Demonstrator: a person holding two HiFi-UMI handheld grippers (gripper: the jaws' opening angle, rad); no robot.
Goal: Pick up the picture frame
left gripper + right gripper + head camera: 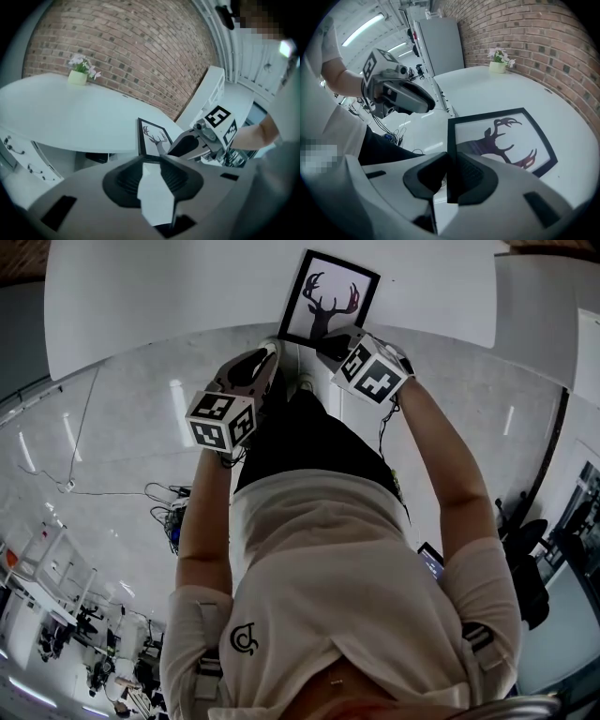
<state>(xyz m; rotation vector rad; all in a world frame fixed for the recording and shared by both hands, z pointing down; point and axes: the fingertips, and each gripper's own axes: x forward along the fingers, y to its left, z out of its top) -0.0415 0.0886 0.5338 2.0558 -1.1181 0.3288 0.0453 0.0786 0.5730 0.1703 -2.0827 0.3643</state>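
The picture frame (pixel 328 298), black-edged with a dark deer silhouette, is on the white table (pixel 169 292), and its near edge reaches the table's rim. My right gripper (pixel 330 345) is shut on that near edge, and the black rim (pixel 451 164) runs between its pads. In the right gripper view the frame (pixel 501 136) slants away to the right. My left gripper (pixel 272 357) hangs just left of the frame at the table's rim. Its jaws (pixel 157 180) stand a narrow gap apart with nothing gripped, and the frame (pixel 152 138) lies just beyond them.
A small potted plant (pixel 78 75) stands at the table's far side against a brick wall (pixel 131 42). A tall white cabinet (pixel 440 42) stands off the table's end. Cables (pixel 169 498) lie on the floor beside the person's legs.
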